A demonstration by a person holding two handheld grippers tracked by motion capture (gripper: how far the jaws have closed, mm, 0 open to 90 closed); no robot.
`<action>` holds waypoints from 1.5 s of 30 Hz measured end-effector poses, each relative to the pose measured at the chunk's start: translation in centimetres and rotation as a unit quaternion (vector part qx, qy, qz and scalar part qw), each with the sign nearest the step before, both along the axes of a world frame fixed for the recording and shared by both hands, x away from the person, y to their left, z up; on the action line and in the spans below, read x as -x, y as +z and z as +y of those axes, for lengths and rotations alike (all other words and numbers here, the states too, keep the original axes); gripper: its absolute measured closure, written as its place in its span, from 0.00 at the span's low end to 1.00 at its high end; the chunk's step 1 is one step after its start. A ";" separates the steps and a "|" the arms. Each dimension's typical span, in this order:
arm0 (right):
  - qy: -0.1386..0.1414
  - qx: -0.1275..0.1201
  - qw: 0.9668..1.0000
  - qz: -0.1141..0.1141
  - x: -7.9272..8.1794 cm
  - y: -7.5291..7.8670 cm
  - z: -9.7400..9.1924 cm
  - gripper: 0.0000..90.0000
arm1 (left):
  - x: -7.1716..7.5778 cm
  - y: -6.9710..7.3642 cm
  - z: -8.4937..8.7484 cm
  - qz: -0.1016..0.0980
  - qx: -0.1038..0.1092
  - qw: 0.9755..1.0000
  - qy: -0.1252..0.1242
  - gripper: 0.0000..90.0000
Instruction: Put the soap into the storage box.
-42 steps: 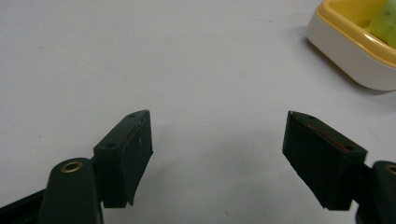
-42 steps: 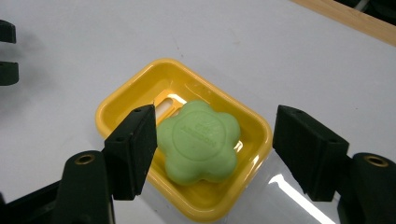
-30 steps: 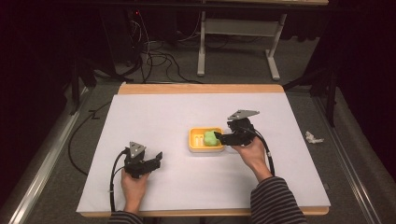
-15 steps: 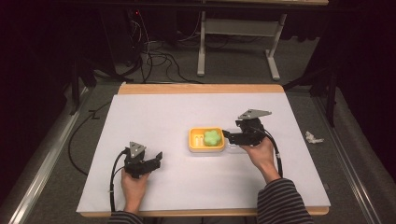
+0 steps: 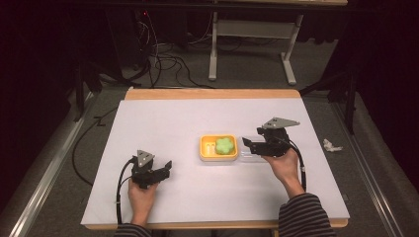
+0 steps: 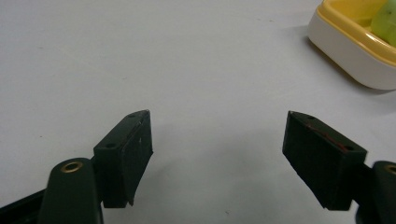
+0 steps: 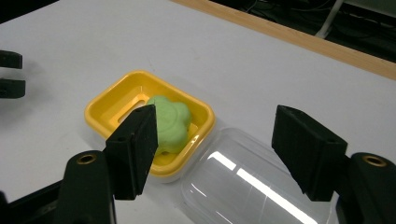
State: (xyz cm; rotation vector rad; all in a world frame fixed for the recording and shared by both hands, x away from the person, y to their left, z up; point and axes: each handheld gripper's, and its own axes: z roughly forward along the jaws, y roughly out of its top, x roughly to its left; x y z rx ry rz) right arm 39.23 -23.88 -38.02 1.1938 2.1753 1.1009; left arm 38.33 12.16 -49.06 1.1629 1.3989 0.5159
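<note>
Across the middle of the high view spreads the white counter [image 5: 163, 123], its wooden edge running along the top and bottom. Below it, at the lower edge of the frame, come the person's forearms, the one at lower right in a striped sleeve [image 5: 306, 217].

At centre right of the high view the right gripper [image 5: 252, 144] hangs above a clear plastic lid [image 5: 252, 155] that lies flat on the counter. Seen through the right gripper view, its fingers [image 7: 135, 144] stand apart with nothing pressed between them, though they have just been closing a little; the clear lid [image 7: 247, 186] lies beneath the gap between them.

At lower left of the high view the left gripper [image 5: 165, 168] rests low over the counter, well apart from the box. Its fingers [image 6: 126, 154] in the left gripper view are spread wide over bare white surface, gripping nothing.

Just left of the lid, touching its edge, sits the yellow soap box [image 5: 205, 148], near the centre of the frame. Its corner shows at the upper right of the left gripper view [image 6: 345, 51].

Inside the box lies the green flower-shaped soap [image 7: 173, 121], toward the right half of the tray in the high view [image 5: 225, 145].
</note>
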 end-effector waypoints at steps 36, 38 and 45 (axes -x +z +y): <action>-0.042 -0.032 0.998 -0.028 4.4 0.1 -5.4 0.36 | 0.1 0.0 0.0 -0.002 -0.002 1.000 -0.001 0.28; -0.045 -0.034 0.998 -0.028 4.6 0.1 -5.5 0.36 | 0.1 0.0 0.0 -0.002 -0.002 1.000 -0.001 0.28; -0.049 -0.038 0.998 -0.031 5.4 -0.1 -5.9 0.36 | 0.1 0.0 -0.1 -0.003 -0.001 1.000 -0.001 0.28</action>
